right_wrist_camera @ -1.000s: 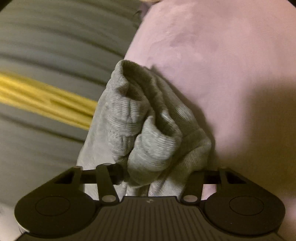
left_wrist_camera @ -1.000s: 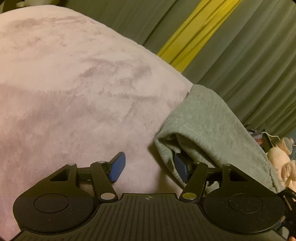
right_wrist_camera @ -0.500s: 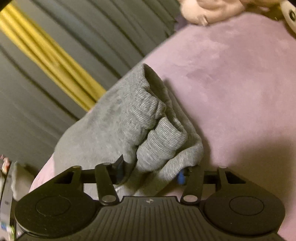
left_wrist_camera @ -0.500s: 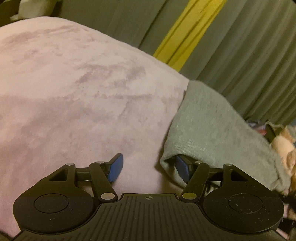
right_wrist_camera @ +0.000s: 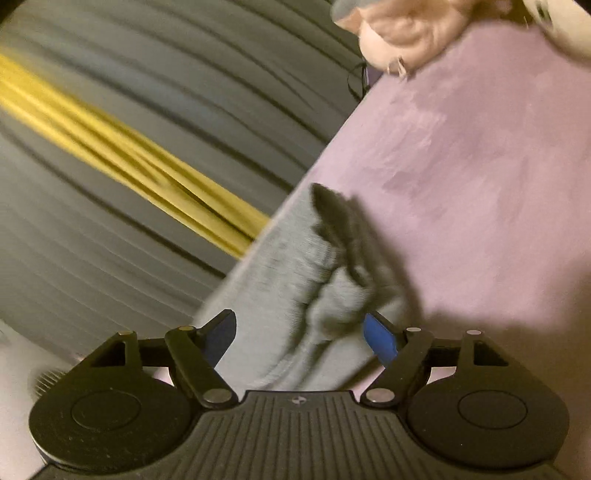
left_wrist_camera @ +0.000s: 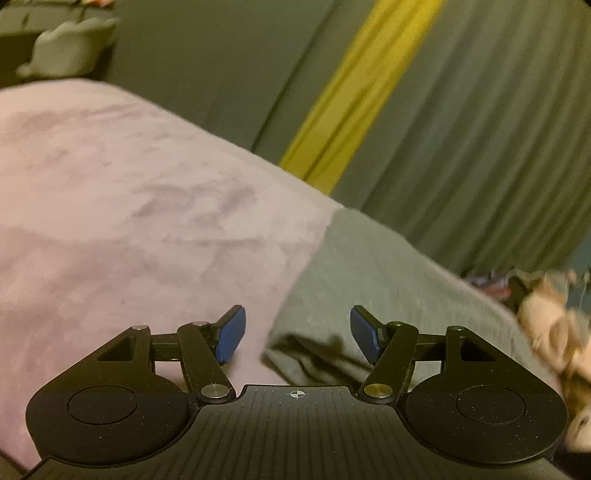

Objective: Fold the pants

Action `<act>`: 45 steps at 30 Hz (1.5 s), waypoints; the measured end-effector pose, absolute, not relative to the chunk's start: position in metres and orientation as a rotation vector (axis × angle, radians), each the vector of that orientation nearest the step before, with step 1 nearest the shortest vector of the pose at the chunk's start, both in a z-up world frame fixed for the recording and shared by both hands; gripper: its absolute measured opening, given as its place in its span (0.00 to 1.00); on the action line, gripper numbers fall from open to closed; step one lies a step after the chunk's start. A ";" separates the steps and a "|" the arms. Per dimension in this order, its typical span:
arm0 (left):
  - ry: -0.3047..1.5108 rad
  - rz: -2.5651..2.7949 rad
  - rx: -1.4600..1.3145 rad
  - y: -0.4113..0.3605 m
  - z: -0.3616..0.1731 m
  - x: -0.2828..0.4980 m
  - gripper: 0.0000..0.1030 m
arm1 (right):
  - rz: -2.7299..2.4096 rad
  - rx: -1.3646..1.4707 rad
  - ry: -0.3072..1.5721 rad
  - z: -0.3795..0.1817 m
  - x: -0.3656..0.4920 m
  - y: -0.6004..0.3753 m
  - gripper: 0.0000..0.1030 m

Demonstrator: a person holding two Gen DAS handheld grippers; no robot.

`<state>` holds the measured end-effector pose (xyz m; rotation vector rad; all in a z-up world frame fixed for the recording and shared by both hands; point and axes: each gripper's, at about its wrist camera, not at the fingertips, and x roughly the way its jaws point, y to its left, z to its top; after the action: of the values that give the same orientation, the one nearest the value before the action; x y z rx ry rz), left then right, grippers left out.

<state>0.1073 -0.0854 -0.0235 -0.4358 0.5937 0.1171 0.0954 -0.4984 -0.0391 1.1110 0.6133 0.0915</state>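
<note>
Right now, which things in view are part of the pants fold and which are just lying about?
Job: grey pants; pink blanket under them; left gripper; right gripper, jaws opening.
Lying about: curtain; plush toy.

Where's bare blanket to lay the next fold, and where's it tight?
Free: the wide pink blanket left of the grey pants, up to the curtain. In the right wrist view, the blanket right of the pants is bare too. Tight: by the plush toy at its far edge.
</note>
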 end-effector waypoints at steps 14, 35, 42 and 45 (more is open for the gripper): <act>0.673 0.125 -0.336 -0.100 -0.046 0.114 0.66 | -0.033 0.945 0.691 -0.048 0.148 -0.479 0.42; 0.774 0.100 -0.318 -0.104 -0.049 0.119 0.67 | -0.019 0.596 0.792 -0.049 0.096 -0.470 0.71; 0.892 0.008 -0.113 -0.140 -0.049 0.106 0.68 | -0.038 0.401 0.916 -0.050 0.070 -0.445 0.87; 0.910 -0.054 -0.055 -0.155 -0.045 0.091 0.71 | -0.053 0.354 0.936 -0.046 0.058 -0.437 0.96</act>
<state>0.0913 -0.1548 -0.0452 -0.0554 0.9101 -0.0537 0.0582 -0.4374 -0.0461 0.3544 0.9355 -0.0534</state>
